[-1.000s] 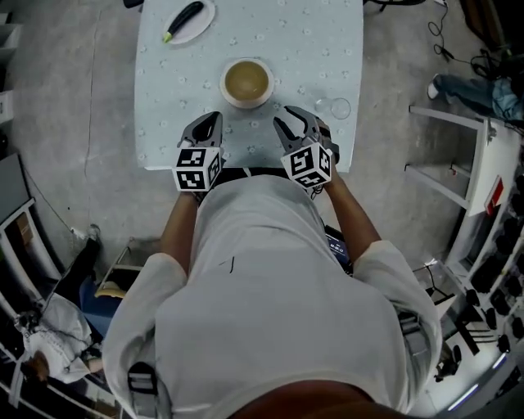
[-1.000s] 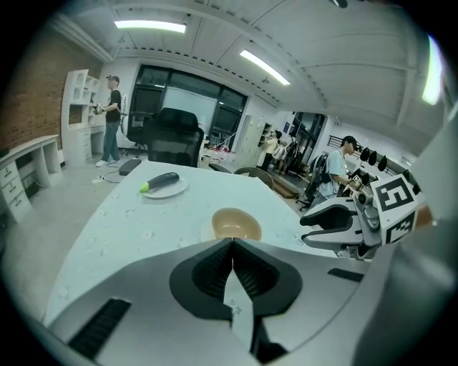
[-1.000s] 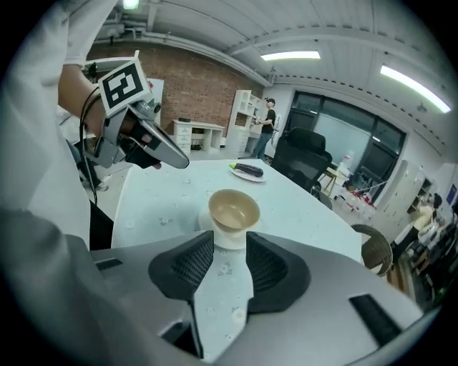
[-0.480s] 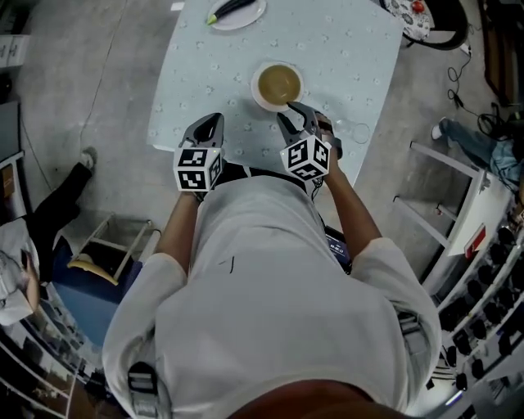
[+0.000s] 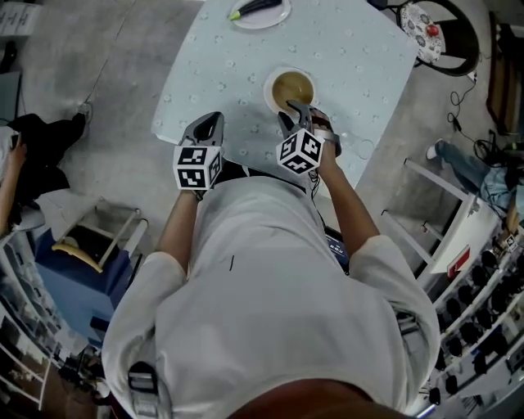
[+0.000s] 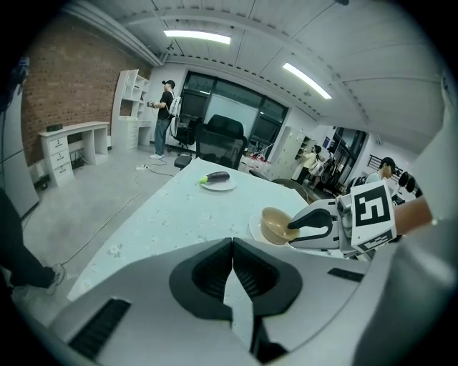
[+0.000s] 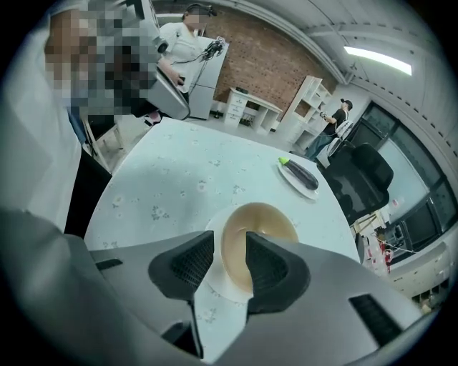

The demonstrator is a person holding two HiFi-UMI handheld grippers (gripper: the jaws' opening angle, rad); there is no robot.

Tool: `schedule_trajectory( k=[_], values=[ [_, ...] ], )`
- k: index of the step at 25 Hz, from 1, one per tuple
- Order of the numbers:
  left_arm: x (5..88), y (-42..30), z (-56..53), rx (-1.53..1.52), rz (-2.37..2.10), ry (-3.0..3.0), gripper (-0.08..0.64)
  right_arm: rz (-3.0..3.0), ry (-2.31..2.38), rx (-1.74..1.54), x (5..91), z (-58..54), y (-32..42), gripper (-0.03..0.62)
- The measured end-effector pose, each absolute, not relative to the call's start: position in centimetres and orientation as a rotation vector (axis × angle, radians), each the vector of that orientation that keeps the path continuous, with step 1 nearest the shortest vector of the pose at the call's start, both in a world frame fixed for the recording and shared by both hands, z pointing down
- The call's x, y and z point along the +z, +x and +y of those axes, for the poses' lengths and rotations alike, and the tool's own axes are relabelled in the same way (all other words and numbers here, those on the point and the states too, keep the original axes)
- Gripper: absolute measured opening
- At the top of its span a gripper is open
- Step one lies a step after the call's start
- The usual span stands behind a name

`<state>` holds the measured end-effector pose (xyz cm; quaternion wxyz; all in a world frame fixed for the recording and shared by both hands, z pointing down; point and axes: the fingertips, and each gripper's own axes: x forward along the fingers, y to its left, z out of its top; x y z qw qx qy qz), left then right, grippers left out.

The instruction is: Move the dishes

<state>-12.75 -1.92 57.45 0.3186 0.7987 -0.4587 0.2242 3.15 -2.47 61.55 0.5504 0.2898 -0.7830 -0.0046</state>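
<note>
A tan bowl (image 5: 292, 87) stands on a white saucer (image 7: 213, 280) in the middle of the pale floral table (image 5: 229, 65). My right gripper (image 5: 296, 112) is open at the bowl's near rim. In the right gripper view one jaw sits inside the bowl (image 7: 270, 220) and the other outside, with a gap still showing around the rim (image 7: 229, 240). My left gripper (image 5: 211, 123) hovers over the table's near edge, shut and empty (image 6: 232, 247). A white plate with a dark eggplant (image 5: 259, 9) lies at the far side.
A clear glass (image 5: 361, 148) stands near the table's right corner, beside my right gripper. A black office chair (image 6: 220, 141) is behind the far table edge. Other people stand farther off in the room.
My right gripper has moved forward from the near table edge to the bowl, its jaws now straddling the rim. The left gripper has stayed where it was. The head view has swung round.
</note>
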Motion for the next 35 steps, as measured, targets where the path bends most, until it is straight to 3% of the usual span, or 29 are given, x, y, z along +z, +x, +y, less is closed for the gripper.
schedule_trajectory(
  k=[9,13,35],
  values=[
    [57.6,-13.7,-2.1,0.577,-1.230,2.069,0.020,-1.755,0.606,-0.044,63.5,-2.8,3.0,0.136],
    [57.7,-13.7,-2.4,0.578,-1.227,2.066,0.020,-1.759,0.618,-0.042,63.3,-3.1,3.0,0.015],
    [57.2,-13.9,-4.6,0.550,-1.146,2.156,0.020,-1.845,0.752,-0.004,57.9,-5.2,0.0,0.012]
  ],
)
